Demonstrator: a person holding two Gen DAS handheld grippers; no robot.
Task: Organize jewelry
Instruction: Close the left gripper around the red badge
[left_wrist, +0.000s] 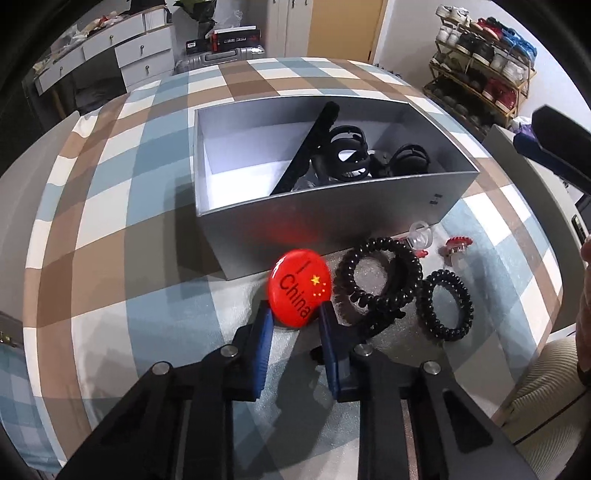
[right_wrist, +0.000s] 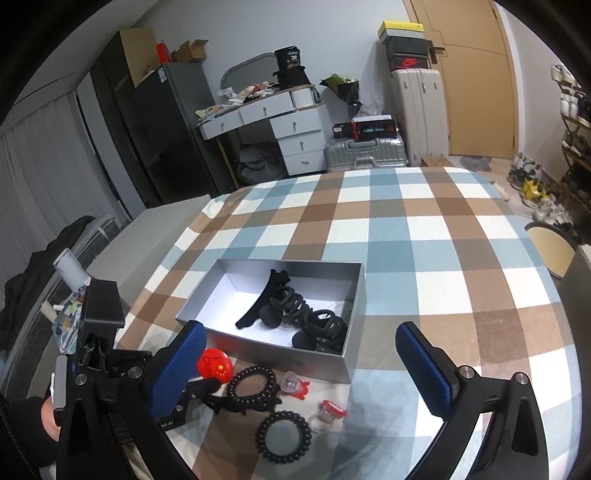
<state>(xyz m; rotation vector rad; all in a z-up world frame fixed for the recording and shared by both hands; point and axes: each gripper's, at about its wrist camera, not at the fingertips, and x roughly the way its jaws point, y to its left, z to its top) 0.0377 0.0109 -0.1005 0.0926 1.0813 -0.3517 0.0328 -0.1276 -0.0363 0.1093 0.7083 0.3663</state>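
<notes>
My left gripper (left_wrist: 295, 314) is shut on a red round "China" badge (left_wrist: 300, 286), held just above the bed in front of the silver box (left_wrist: 332, 225); the badge also shows in the right wrist view (right_wrist: 216, 363). The box (right_wrist: 258, 341) holds several black hair clips (left_wrist: 345, 153) in its right part. Two black spiral hair ties (left_wrist: 380, 275) (left_wrist: 445, 304) and two clear-and-red ornaments (left_wrist: 419, 236) (left_wrist: 456, 247) lie right of the badge. My right gripper (right_wrist: 301, 363) is open and empty, above these items.
The checked blue, brown and white bedspread (right_wrist: 424, 229) covers the bed. A white desk with drawers (right_wrist: 280, 122), suitcases (right_wrist: 365, 151) and a shoe rack (left_wrist: 484, 62) stand beyond the bed's far edge.
</notes>
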